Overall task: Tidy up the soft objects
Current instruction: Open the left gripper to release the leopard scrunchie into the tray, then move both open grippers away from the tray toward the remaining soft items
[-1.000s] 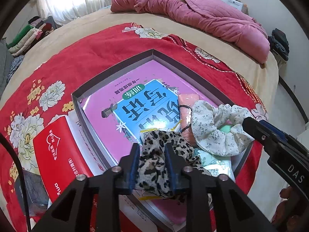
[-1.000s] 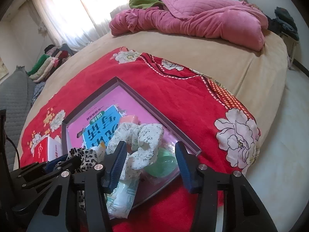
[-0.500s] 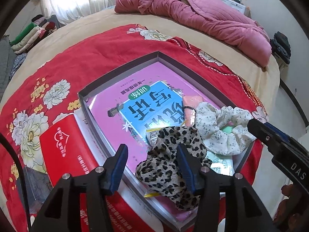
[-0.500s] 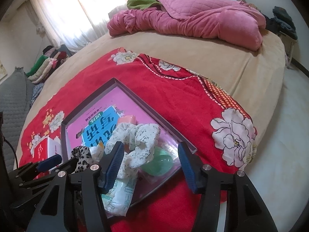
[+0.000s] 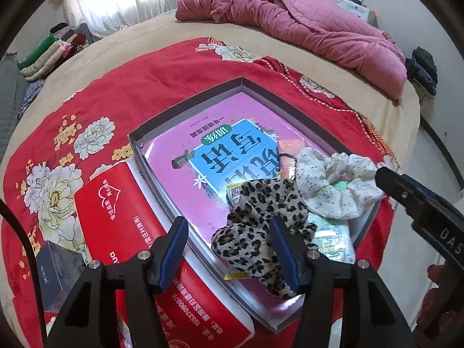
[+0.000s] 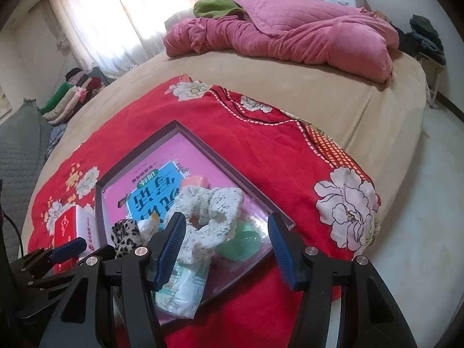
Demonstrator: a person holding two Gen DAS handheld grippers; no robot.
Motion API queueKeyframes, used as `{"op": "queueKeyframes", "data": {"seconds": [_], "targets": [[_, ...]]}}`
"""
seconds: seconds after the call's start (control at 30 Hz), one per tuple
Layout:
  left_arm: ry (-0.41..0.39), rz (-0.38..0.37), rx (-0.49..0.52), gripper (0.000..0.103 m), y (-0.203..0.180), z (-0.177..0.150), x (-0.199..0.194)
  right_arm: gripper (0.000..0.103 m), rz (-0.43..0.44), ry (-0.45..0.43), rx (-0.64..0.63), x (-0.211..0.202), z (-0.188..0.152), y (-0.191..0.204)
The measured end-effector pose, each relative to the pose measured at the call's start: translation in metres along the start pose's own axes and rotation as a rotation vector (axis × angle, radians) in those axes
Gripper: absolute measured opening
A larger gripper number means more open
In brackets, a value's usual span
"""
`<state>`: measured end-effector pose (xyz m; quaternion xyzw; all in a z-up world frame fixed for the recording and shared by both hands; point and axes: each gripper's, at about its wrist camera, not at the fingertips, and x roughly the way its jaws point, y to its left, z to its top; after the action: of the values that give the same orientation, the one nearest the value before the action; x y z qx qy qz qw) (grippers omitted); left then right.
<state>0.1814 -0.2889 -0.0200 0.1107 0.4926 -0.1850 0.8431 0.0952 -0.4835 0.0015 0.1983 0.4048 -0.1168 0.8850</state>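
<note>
- Left gripper (image 5: 229, 249) had just opened wide and let go of the leopard scrunchie (image 5: 261, 226), which lay in the tray (image 5: 185, 107) on the book (image 5: 203, 150).
- Right gripper (image 6: 226, 243) also stood open, empty I think, over the floral scrunchie (image 6: 211, 214).
- Looked like that drop-off was done.

Soft daylight glows through the overexposed curtains (image 6: 95, 23); both sharp fisheye views curve and darken at the edges.

A home bedroom: bed (image 6: 290, 95) with pink quilt (image 6: 290, 34), curtained window (image 6: 116, 14), folded clothes (image 6: 75, 92).
</note>
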Motion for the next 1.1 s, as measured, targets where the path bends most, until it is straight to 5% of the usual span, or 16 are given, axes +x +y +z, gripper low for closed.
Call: {"op": "queueKeyframes", "data": {"seconds": [0.77,1.1], "targets": [[-0.082,-0.017,-0.01,0.077,0.01,-0.018,-0.058,0.075,-0.071,-0.041,-0.083,-0.036,-0.012,0.018],[-0.118,0.007,-0.02,0.078,0.016,-0.031,-0.085,0.078,-0.07,-0.076,-0.112,-0.065,-0.015,0.033]]}}
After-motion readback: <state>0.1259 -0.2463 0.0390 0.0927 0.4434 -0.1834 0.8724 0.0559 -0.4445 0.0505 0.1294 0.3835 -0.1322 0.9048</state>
